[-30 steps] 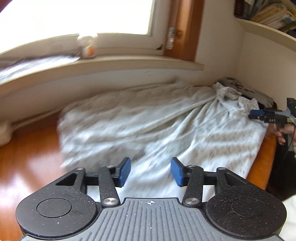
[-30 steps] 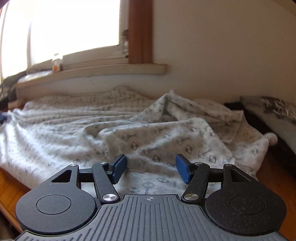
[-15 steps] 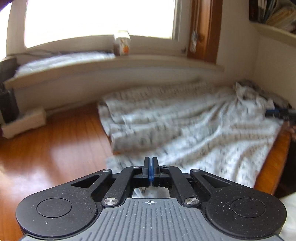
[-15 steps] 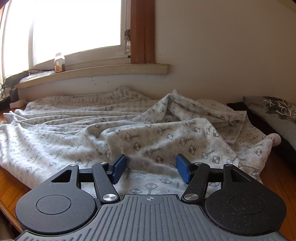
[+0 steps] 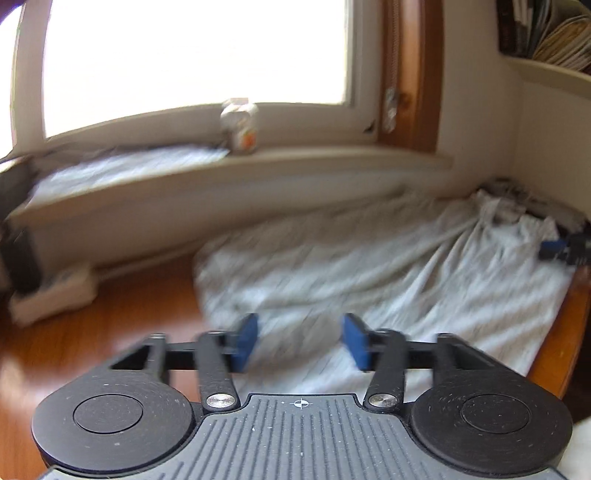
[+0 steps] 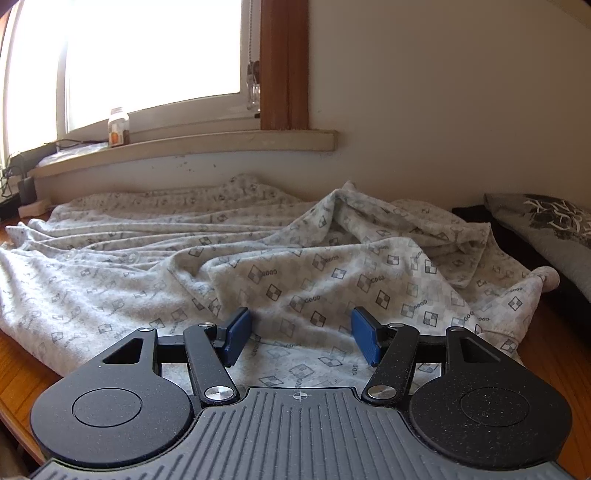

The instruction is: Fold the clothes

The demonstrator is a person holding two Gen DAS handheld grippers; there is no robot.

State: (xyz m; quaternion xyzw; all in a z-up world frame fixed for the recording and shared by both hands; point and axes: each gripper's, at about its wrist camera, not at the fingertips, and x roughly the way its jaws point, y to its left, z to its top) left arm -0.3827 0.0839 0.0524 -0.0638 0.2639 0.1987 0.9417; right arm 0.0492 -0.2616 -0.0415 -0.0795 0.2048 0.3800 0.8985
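Observation:
A light grey garment point(image 5: 388, 273) printed with small checked squares lies spread and wrinkled on a wooden table point(image 5: 122, 310). The same garment point(image 6: 295, 266) fills the right wrist view, bunched into a ridge at the back right. My left gripper point(image 5: 300, 341) hovers over the garment's near left edge. Its jaws are opening and nothing is between the blue pads. My right gripper point(image 6: 301, 338) stands open just above the garment's near edge, holding nothing. The right gripper's blue tip point(image 5: 554, 245) shows at the far right of the left wrist view.
A windowsill point(image 6: 184, 147) with a small jar point(image 6: 118, 127) runs along the back wall. A dark patterned cushion point(image 6: 546, 225) lies at the right. A white box point(image 5: 51, 295) and dark items sit at the table's far left. A shelf with books point(image 5: 546, 33) hangs above right.
The left gripper shut half a second ago and has opened again, and it has risen and tilted up. The garment's left edge now lies folded inward. The right gripper has stayed put.

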